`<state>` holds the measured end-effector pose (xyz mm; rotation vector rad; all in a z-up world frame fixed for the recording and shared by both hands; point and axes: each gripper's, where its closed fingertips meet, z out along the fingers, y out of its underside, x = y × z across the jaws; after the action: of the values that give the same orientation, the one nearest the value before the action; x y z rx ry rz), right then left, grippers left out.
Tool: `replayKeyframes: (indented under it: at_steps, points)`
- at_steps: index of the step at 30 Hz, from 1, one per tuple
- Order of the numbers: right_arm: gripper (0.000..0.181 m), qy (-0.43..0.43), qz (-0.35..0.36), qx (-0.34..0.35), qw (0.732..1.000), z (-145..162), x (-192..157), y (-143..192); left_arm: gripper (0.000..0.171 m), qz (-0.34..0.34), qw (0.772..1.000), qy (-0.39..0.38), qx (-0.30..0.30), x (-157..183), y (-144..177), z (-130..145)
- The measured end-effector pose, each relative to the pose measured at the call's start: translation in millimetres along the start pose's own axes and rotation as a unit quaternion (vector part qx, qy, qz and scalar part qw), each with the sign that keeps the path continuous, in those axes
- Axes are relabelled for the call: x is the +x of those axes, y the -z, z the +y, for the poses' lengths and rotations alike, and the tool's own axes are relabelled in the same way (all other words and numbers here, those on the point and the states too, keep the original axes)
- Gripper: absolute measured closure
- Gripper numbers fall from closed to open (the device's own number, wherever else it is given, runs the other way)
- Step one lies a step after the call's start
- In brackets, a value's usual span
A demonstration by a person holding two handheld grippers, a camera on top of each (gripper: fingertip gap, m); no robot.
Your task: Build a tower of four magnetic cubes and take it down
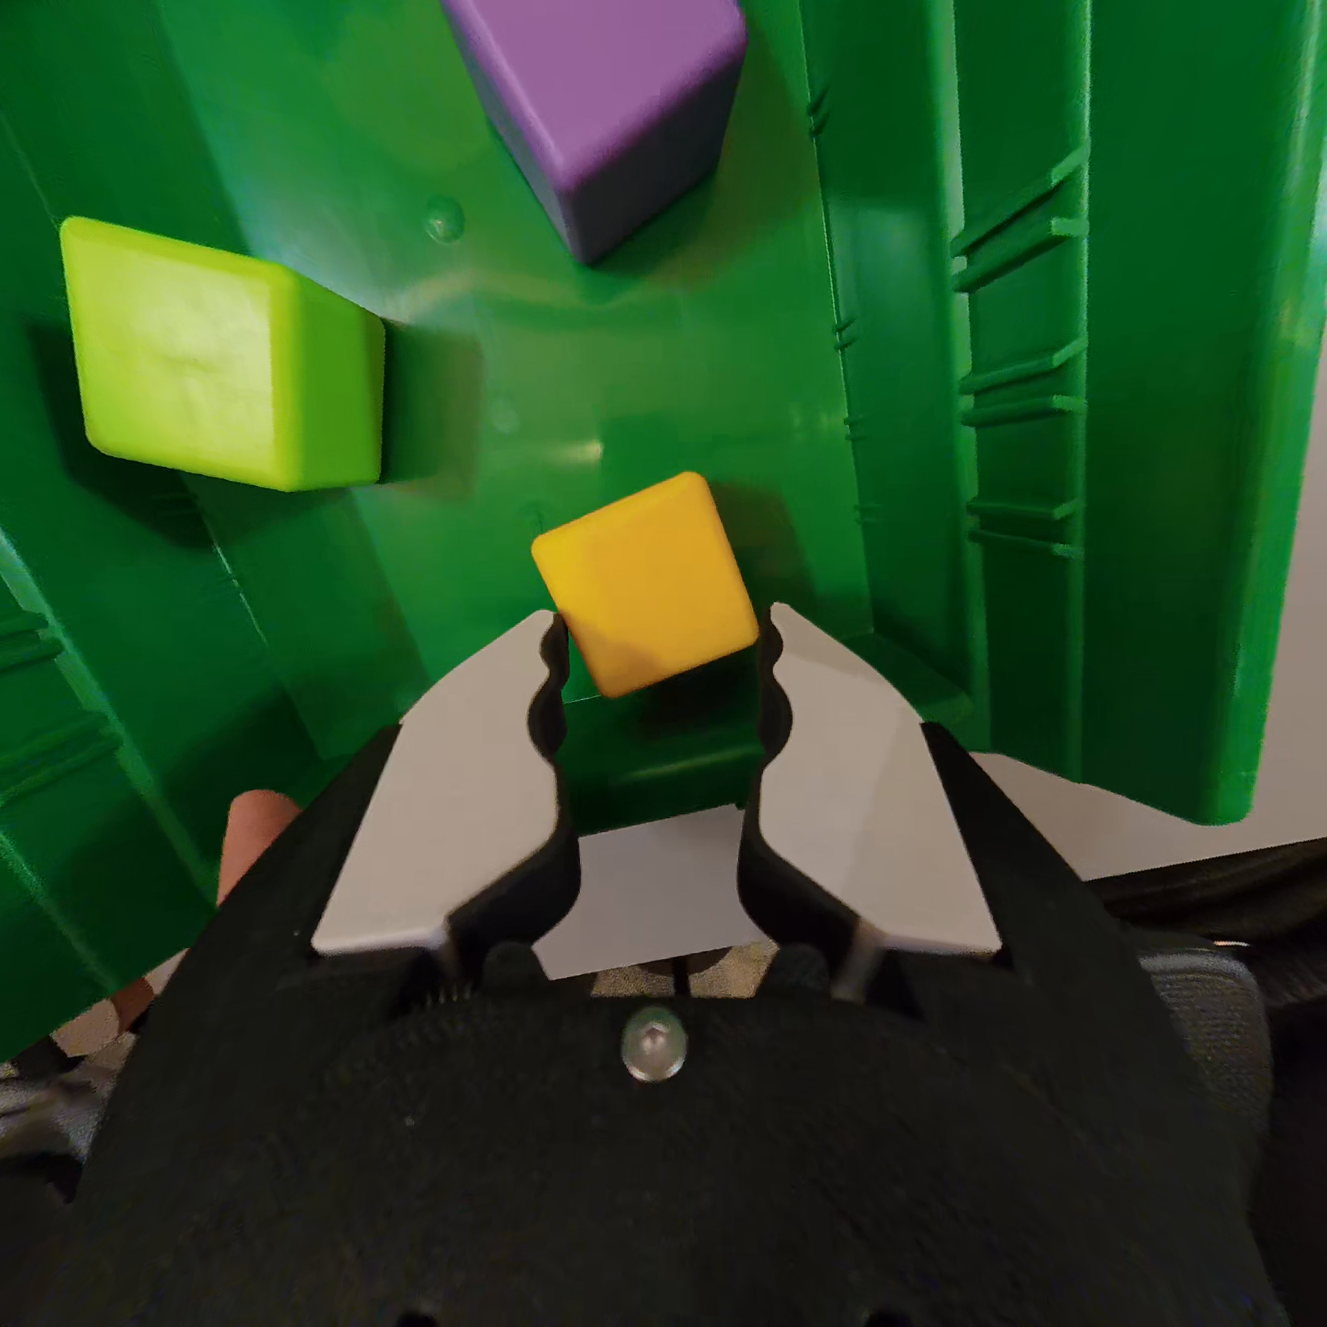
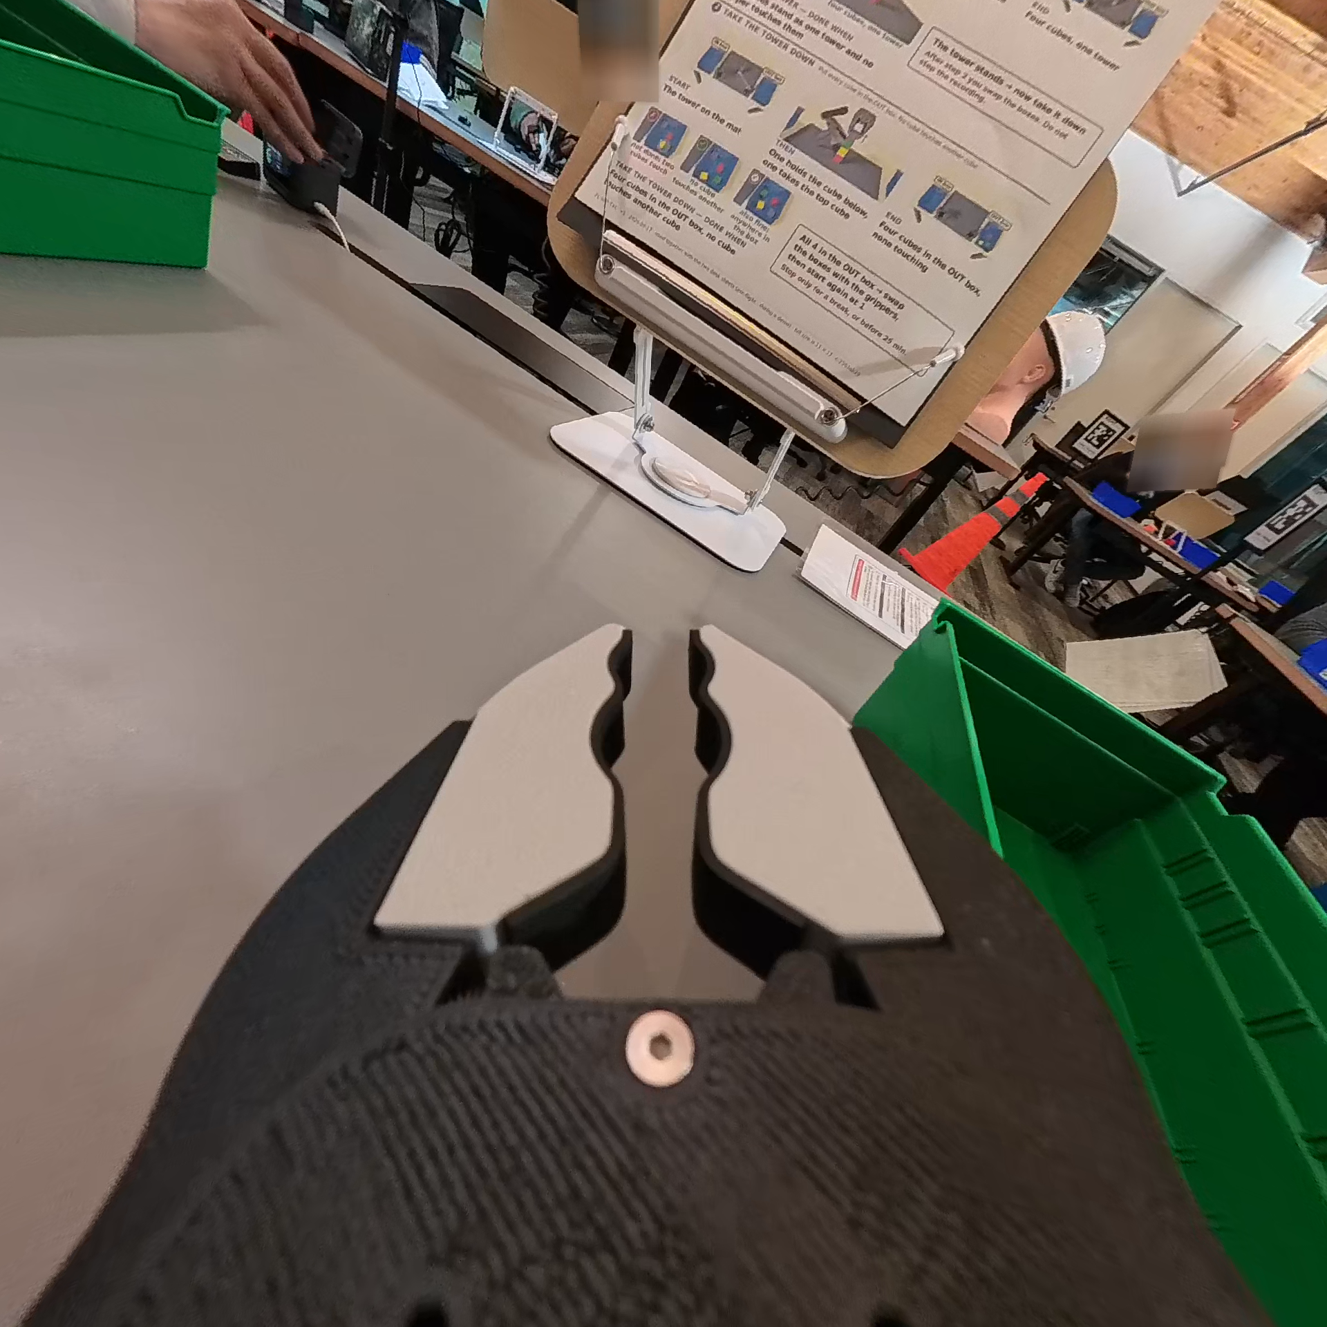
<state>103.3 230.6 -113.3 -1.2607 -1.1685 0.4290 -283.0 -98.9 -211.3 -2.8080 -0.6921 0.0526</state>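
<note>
In the left wrist view my left gripper (image 1: 660, 617) points down into a green bin (image 1: 503, 345). Its jaws stand about a cube's width apart. A yellow cube (image 1: 646, 581) lies just at and beyond the fingertips, turned at an angle to the pads, so only its corners come near them. A lime cube (image 1: 208, 359) and a purple cube (image 1: 617, 108) lie farther in the bin, apart from each other. My right gripper (image 2: 660, 635) is empty, with a narrow gap between its fingers, above the grey table (image 2: 251, 503).
A green bin (image 2: 1077, 775) stands just right of my right gripper, and another (image 2: 93, 158) stands at the far left. A document stand (image 2: 675, 495) with a printed sheet is ahead, with a paper (image 2: 869, 596) beside it. A person's hand (image 2: 230, 79) rests at the far left on a black device (image 2: 316, 172). One gripper's finger ends stand about 50 centimeters off the other's. The lime cube (image 1: 208, 359) is closer to my left gripper, around 8 centimeters from its tips; the right tips are 60 centimeters off.
</note>
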Motion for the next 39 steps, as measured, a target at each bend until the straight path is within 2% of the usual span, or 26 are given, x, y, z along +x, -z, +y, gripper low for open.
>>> replayKeyframes:
  at_steps: [9, 16, 20, 24, 28, 31, 34, 39]
  points:
    - [0.166, 0.004, 0.001, 0.000, 1.000, 0.1, 0.0, -0.1, 0.119, 0.023, 0.999, -0.010, 0.042, -1.7, 13.8, -9.8]
    - [0.166, 0.006, 0.002, 0.000, 1.000, -0.2, -0.3, 0.0, 0.120, 0.026, 0.992, -0.014, 0.125, -1.0, 57.9, -24.8]
    - [0.166, 0.007, 0.002, -0.001, 1.000, 0.2, -0.4, -0.3, 0.121, 0.035, 0.978, -0.040, 0.200, 18.0, 99.6, -41.5]
    - [0.166, 0.007, 0.002, -0.001, 1.000, 0.0, -0.6, -0.2, 0.121, 0.063, 0.956, -0.104, 0.266, 64.5, 141.0, -56.2]
    - [0.166, -0.002, 0.004, -0.002, 1.000, 1.1, 0.6, -0.2, 0.121, 0.137, 0.927, -0.195, 0.290, 143.3, 155.6, -67.2]
    - [0.166, -0.016, 0.003, -0.007, 1.000, 3.2, 0.7, 0.9, 0.121, 0.205, 0.914, -0.240, 0.256, 209.7, 131.6, -71.7]
    - [0.166, -0.014, 0.011, -0.008, 1.000, 2.2, 3.2, 4.2, 0.121, 0.224, 0.897, -0.301, 0.232, 264.4, 91.7, -84.6]
    - [0.166, -0.081, -0.006, -0.019, 0.996, 7.1, 3.9, 3.3, 0.122, 0.287, 0.834, -0.431, 0.191, 337.2, 30.9, -103.4]
